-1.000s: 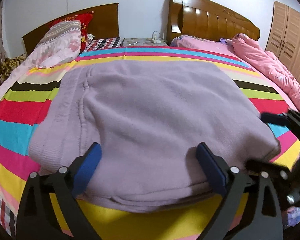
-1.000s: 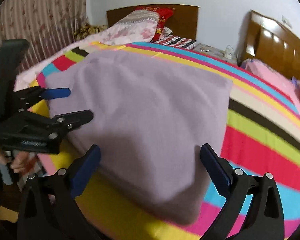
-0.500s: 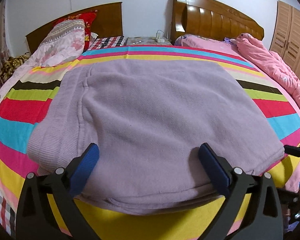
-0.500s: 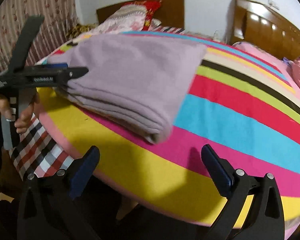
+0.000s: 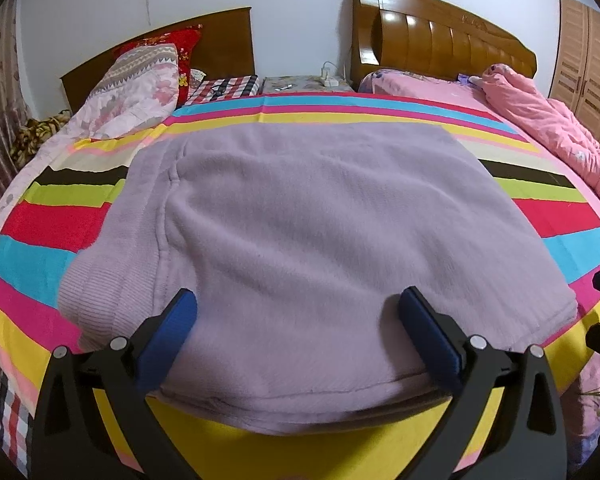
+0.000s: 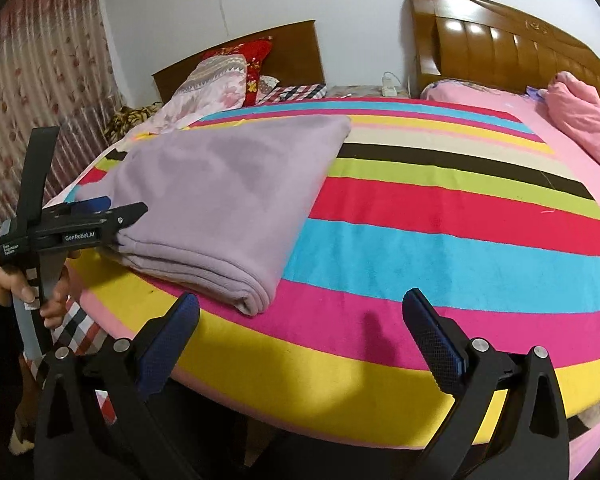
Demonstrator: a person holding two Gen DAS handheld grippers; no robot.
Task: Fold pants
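The lilac fleece pants (image 5: 320,240) lie folded into a thick rectangle on the striped bed cover (image 5: 48,256); they also show at the left in the right wrist view (image 6: 228,192). My left gripper (image 5: 300,332) is open, its blue pads over the near edge of the pants, holding nothing. It shows from the side in the right wrist view (image 6: 112,212), at the near left corner of the pants. My right gripper (image 6: 300,332) is open and empty, over the bed's near edge, to the right of the pants and apart from them.
A patterned quilt and red pillow (image 5: 140,80) lie at the back left by a wooden headboard. A second bed with a pink duvet (image 5: 540,120) stands at the right. A bedside table (image 5: 300,82) sits between them. A wardrobe (image 5: 588,60) stands far right.
My right gripper has drawn back from over the pants to the right and off them. My left gripper has stayed open at the near edge.
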